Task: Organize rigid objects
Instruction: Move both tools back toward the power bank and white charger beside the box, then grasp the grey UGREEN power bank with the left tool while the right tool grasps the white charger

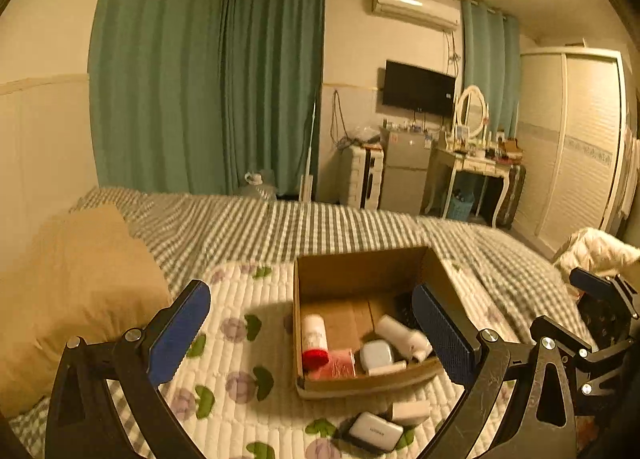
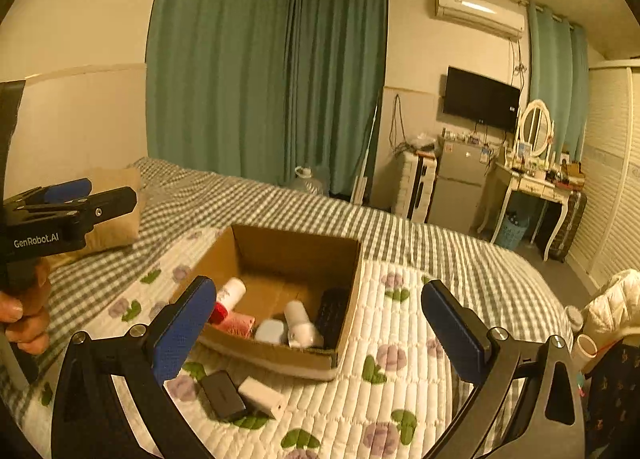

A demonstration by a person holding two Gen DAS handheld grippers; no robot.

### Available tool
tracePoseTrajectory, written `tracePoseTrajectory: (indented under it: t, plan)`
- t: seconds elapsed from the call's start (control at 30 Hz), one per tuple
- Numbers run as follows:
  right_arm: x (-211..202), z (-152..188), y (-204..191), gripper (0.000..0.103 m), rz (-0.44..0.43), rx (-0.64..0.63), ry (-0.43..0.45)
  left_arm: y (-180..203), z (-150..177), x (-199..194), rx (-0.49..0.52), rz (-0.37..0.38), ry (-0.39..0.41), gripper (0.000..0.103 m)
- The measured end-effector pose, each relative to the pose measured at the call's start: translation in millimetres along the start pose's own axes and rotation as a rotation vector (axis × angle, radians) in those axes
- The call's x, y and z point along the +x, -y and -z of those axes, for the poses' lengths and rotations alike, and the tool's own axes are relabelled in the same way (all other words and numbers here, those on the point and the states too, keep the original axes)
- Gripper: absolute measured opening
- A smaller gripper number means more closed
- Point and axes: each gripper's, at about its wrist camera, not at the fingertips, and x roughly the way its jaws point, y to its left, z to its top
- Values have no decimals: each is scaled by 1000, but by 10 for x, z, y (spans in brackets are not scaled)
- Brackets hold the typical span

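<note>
A bed (image 1: 320, 227) with a grey checked cover fills the room's near side, and over it lies a white quilted pad (image 2: 400, 399) printed with purple flowers and green leaves. On the pad sits an open cardboard box (image 2: 352, 299), holding a white bottle with a red cap (image 1: 314, 335) lying on its side, a pink roll (image 1: 338, 365), a pale rounded case (image 1: 376, 355), a white bottle (image 1: 402, 335) and a dark ridged item (image 2: 332, 311) against the right wall. The left gripper (image 1: 312, 335) hovers over the box with its blue-padded fingers (image 1: 180, 335) spread wide, holding and touching nothing. The right gripper (image 2: 320, 331) likewise has its fingers (image 2: 452, 331) wide apart and empty. Just in front of the box lie a flat case (image 2: 222, 395), dark in one view and white in the other, and a white block (image 2: 262, 397), touching each other
</note>
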Motion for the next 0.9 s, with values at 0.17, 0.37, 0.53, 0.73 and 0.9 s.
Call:
tracePoseTrajectory:
  t: [0.17,0.37,0.53,0.73,0.9]
  plan:
    - [152,261,-4,103,-27,-31,-77,26,385,166,14,-13,-80,103]
    - [373,669,-49,103,-48,-75,-164,59,852,358,9,-23,-205,103]
    - [598,1037,-123,103,-64,-133,-240,122,1209,587,11,-4,-365,103]
    - [920,1352,-142,103,-98,-139,-325,210,1453,809,-32,32,-478,103]
    - [1207,1443,-228,102,-146,-192,-352,216,1493,913,-53,49,-509,103]
